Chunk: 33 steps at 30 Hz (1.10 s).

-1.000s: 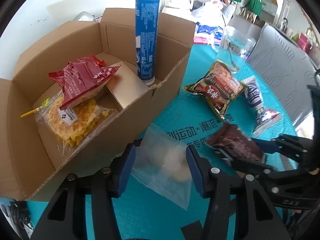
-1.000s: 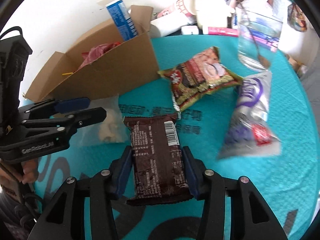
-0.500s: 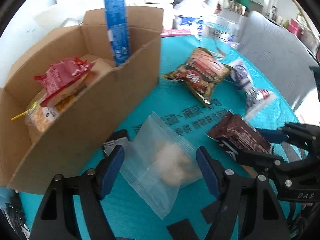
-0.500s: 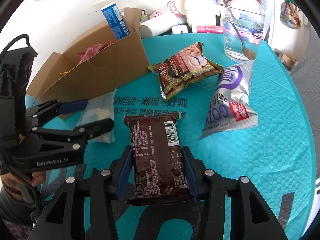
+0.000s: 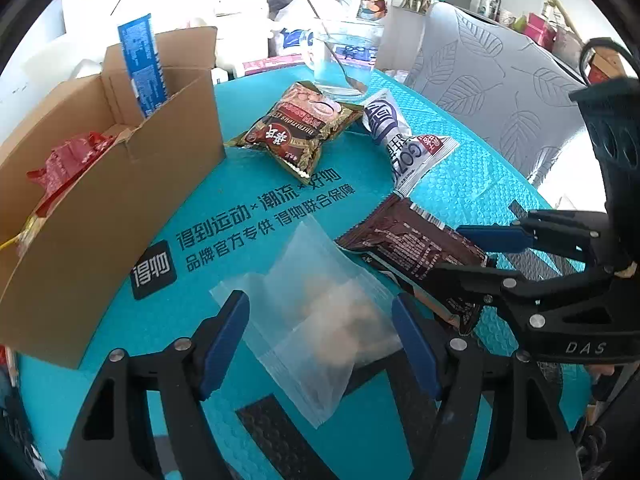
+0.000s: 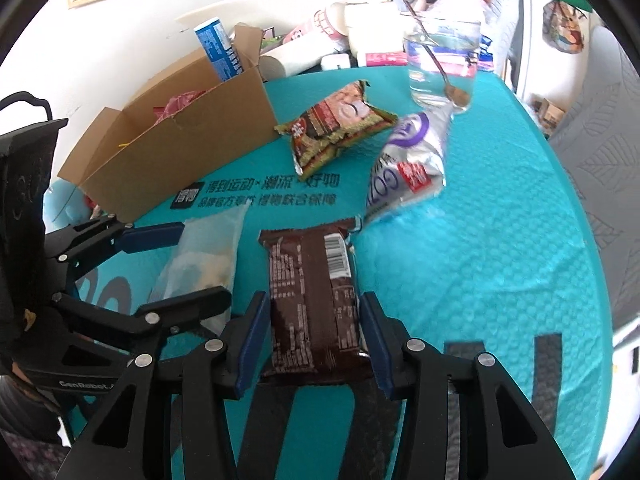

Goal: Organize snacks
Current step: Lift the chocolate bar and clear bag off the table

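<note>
My left gripper has just widened, freeing the clear bag. My right gripper stays clamped on the brown bar; the box waits.

Both grippers point steeply down at the teal mat, side by side. The left gripper has just opened — its jaws straddle a clear pouch without pressing. The right gripper clamps a brown snack bar.

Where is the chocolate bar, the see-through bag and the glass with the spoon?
brown chocolate bar (image 6: 314,300): right wrist view, middle of its wrapper.
see-through bag (image 5: 320,312): left wrist view, middle of the plastic.
glass (image 6: 442,66): right wrist view, its clear side wall.
</note>
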### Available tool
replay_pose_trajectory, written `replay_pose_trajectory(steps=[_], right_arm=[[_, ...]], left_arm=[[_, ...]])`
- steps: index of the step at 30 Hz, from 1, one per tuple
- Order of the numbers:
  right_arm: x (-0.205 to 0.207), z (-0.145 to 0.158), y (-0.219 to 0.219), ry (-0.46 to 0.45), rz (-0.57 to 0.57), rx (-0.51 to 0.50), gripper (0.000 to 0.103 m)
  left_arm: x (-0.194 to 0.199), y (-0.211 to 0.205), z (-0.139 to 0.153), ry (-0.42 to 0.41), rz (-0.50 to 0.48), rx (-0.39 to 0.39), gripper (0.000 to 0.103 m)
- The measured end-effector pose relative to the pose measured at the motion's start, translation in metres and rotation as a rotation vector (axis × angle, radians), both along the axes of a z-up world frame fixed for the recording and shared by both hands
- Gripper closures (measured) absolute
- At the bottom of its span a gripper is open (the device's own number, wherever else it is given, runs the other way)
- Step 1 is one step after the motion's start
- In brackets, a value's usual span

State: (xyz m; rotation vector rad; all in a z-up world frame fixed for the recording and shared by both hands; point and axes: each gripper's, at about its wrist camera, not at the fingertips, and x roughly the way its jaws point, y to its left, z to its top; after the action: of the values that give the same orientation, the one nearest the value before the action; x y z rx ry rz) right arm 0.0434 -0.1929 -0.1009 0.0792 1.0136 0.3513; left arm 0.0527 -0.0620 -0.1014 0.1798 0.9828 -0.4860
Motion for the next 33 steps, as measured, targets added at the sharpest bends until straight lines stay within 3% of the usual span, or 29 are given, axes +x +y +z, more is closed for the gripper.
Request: replay_pose_trajectory(steps=[8,17,22,28,33], right_arm=[[-0.015,0.002,-0.002,-0.003,-0.023,-0.018,0.058],[-0.028,0.003,-0.004,-0.008,-0.031,-0.042,0.058],[-0.030,0.003,-0.010,-0.005,-0.035,-0.035,0.058],[-0.030,0.002,-0.014,-0.005,-0.041,-0.017,0.058],[-0.028,-0.003,-0.015,-0.001,-0.051,-0.023,0.054]], left_arm=[[-0.017,0.022,0.024,-0.059,0.144,-0.037,0.031],[-0.008,0.022,0.005,0.075,0.200,-0.103,0.031],[0.001,0.012,0.003,0.101,0.197,-0.122,0.031],[0.014,-0.009,-0.011,0.121,0.182,-0.013,0.031],[0.013,-0.019,-0.014,0.075,0.166,0.041,0.030]])
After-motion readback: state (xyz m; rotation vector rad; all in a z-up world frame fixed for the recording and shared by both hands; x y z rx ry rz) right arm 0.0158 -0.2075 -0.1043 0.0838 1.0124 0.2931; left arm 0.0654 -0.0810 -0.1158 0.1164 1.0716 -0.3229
